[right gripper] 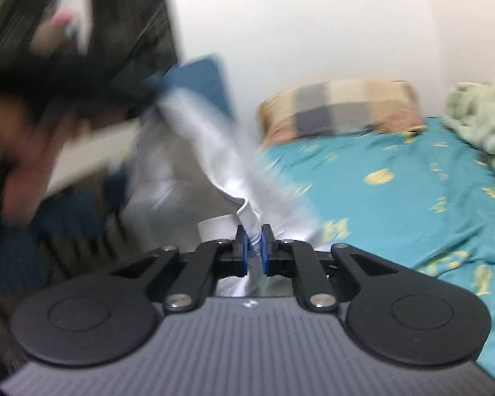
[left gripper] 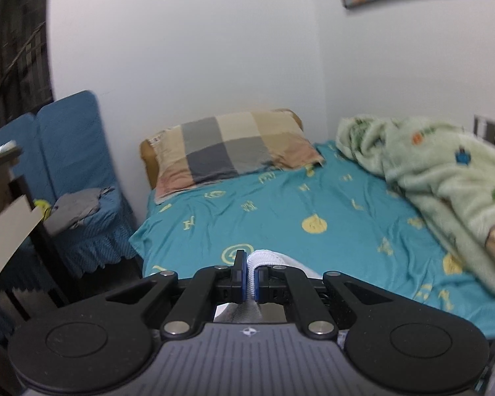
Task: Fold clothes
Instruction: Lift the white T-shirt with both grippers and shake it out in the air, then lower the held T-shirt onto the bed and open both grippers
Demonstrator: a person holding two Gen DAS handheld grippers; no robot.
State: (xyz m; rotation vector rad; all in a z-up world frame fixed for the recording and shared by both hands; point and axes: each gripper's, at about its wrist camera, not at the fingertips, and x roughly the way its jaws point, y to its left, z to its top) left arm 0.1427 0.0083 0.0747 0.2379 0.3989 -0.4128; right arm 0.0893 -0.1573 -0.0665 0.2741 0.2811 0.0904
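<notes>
Left tool (left gripper: 250, 279): white garment (left gripper: 264, 259) is pinched at a ribbed edge. Right tool (right gripper: 254, 249): same white garment (right gripper: 214, 138) is pinched, stretched above the teal-sheeted bed (right gripper: 396, 181).

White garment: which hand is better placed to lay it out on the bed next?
Right, probably. The right gripper is shut on the white garment, whose loose length trails up to the left, beside the teal bed sheet. The left gripper pinches only a short ribbed edge.
</notes>
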